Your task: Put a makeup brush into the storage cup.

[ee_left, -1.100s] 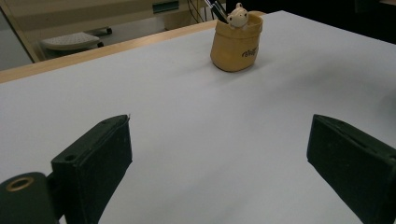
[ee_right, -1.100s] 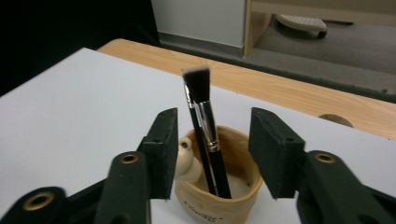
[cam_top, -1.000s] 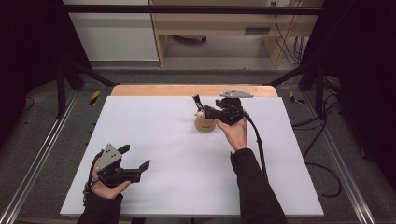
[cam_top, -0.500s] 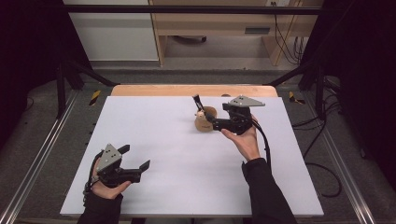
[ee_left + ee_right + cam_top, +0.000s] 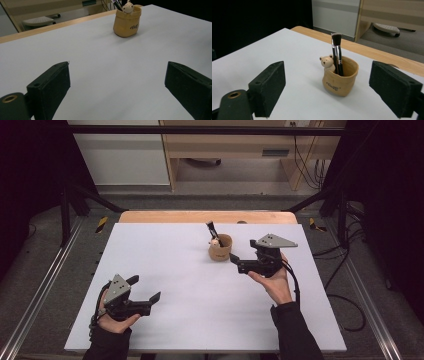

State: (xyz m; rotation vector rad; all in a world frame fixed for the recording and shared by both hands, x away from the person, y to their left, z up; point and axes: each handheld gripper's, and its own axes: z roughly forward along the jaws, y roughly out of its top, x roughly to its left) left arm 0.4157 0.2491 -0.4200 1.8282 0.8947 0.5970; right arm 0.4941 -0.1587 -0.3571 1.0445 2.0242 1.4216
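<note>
Nearest the person, at the front left of the white bench (image 5: 200,320), the left claw (image 5: 152,299) rests low in the left hand (image 5: 112,317), its jaws apart with nothing between them; in the left gripper view the two black pads stand wide over bare white surface, and the holder (image 5: 127,21) sits well beyond them toward the far edge.

Farther in and to the right, the right hand (image 5: 272,282) carries the right claw (image 5: 234,262), which points left toward the holder (image 5: 220,248); its jaws have just been opening and now stand wide apart, with nothing clamped; in the high view the tips lie just beside the holder's right side, clear of it; in the right gripper view the holder (image 5: 340,78) shows between and beyond the two pads, untouched.

The holder is a small tan pouch-shaped cup standing upright on the bench, right of centre and toward the far side; a little pale bear (image 5: 327,63) sits at its rim, and a black-handled brush (image 5: 337,53) stands in it with its bristles up, leaning a little; in the high view the brush (image 5: 213,232) tilts toward the far left.

Beyond the white sheet a strip of the wooden edge (image 5: 207,217) shows; past that lie the grey floor and light wooden furniture (image 5: 235,150).
</note>
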